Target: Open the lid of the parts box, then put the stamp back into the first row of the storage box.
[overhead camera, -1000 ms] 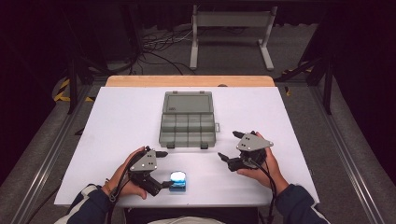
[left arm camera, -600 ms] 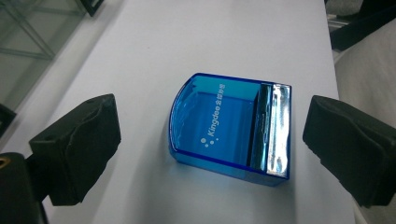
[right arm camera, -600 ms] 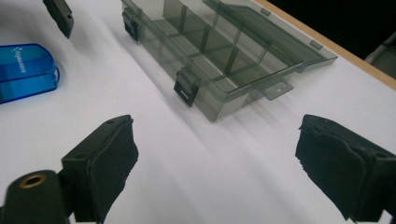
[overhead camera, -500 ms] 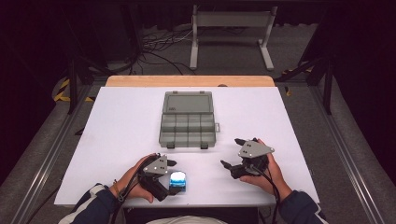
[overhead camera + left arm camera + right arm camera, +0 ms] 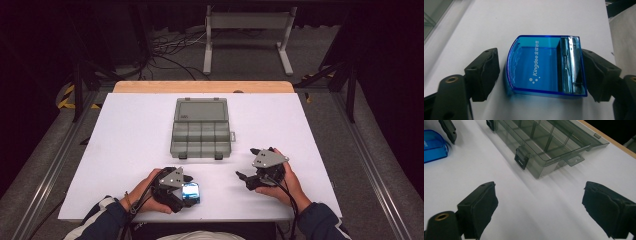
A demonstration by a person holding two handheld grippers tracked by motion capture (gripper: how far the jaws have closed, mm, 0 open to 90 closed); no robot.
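A translucent blue plastic box [image 5: 544,67] printed "Kingdee" lies flat on the white table [image 5: 135,145] near its front edge. My left gripper [image 5: 540,72] is open and straddles this box: the right jaw touches the box's side and the left jaw stands a small gap away. From above, the left gripper [image 5: 182,192] sits against the blue box [image 5: 191,191]. My right gripper [image 5: 246,162] is open with nothing between its jaws, low over the table at front right. In its own view the right gripper [image 5: 540,205] faces a grey compartment case [image 5: 544,142].
The smoke-grey compartment case [image 5: 201,130] lies open at the table's middle, lid laid back, latches toward me. The blue box [image 5: 434,145] shows at the right gripper view's upper left. A wooden strip [image 5: 200,86] edges the far side; metal rails flank the table.
My left gripper has slid right and now has its jaws on either side of the blue box. The right gripper has drawn slightly nearer the front edge.
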